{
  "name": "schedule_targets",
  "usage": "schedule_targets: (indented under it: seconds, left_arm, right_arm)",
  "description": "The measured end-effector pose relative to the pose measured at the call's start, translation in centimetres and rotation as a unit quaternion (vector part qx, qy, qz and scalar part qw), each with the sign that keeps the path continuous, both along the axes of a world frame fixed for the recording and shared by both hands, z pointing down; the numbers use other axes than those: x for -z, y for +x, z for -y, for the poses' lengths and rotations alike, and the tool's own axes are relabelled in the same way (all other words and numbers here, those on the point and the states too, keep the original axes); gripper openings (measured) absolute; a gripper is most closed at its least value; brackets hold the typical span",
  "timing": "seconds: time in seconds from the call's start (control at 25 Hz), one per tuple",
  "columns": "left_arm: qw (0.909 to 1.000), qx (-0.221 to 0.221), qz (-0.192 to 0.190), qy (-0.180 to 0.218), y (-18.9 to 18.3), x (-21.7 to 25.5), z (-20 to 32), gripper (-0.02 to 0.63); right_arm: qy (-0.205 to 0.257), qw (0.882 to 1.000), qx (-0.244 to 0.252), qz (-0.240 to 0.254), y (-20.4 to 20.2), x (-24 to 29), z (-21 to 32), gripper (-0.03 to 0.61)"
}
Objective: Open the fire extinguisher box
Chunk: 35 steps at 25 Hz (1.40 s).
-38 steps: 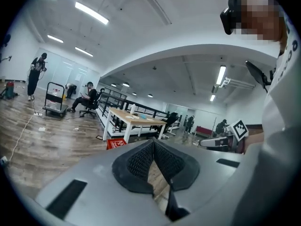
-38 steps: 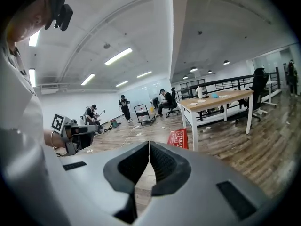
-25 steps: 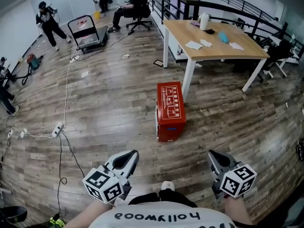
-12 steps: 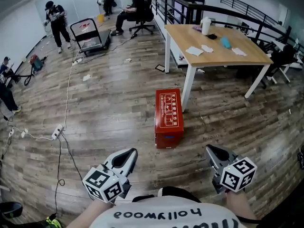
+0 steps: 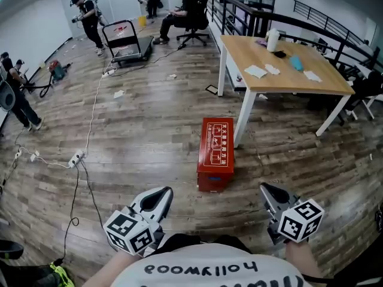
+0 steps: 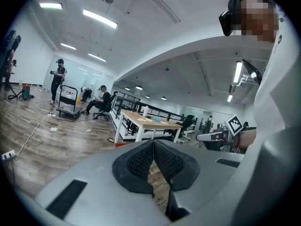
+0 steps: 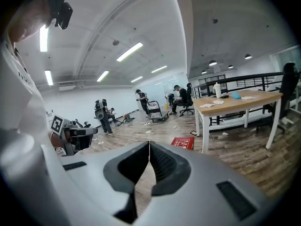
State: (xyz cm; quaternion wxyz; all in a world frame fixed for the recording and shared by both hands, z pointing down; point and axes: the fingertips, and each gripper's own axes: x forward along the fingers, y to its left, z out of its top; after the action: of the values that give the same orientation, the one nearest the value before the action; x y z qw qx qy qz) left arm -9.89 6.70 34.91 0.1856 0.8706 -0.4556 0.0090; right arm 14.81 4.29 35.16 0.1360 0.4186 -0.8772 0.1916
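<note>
My left gripper (image 5: pixel 164 192) and right gripper (image 5: pixel 264 188): jaws closed, empty; red box (image 5: pixel 216 153) lies shut on plank floor (image 5: pixel 137 142), beside a leg of the tabletop (image 5: pixel 287 79).

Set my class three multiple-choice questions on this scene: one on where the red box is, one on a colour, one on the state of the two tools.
1. Where is the red box?
A on top of the table
B on the floor beside a table leg
C lifted in the air

2. What colour are the table legs?
A black
B white
C red

3. How are the left tool and right tool?
A both shut and empty
B both wide open
C one gripping the box

Answers:
1 B, the box stands on the wood floor next to the leg.
2 B, the legs are white under a wooden top.
3 A, each tool's jaws meet with nothing between them.
</note>
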Motion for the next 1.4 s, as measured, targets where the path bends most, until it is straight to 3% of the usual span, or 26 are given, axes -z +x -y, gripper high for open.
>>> schedule_targets:
  seconds: [0.2, 0.52, 0.8, 1.08, 1.4]
  left_arm:
    - [0.9999, 0.01, 0.008, 0.002, 0.1, 0.2, 0.4, 0.008]
    - [0.9997, 0.0, 0.019, 0.014, 1.0, 1.0, 1.4, 0.008]
    - [0.9996, 0.002, 0.029, 0.005, 0.5, 0.9, 1.5, 0.008]
    - [0.9996, 0.001, 0.028, -0.002, -0.8, -0.1, 2.9, 0.008]
    - [0.9997, -0.022, 0.003, 0.011, -0.8, -0.6, 9.1, 0.008]
  right_arm:
    - [0.017, 1.0, 0.018, -0.006, -0.4, 0.9, 1.4, 0.011]
    - [0.042, 0.998, 0.006, 0.04, -0.3, 2.0, 1.9, 0.01]
    - [0.006, 0.998, -0.004, 0.062, 0.1, 0.5, 2.2, 0.011]
    - [0.005, 0.999, 0.011, 0.047, -1.6, -0.4, 3.6, 0.011]
    - [0.012, 1.0, -0.006, 0.002, -1.5, -0.6, 6.9, 0.01]
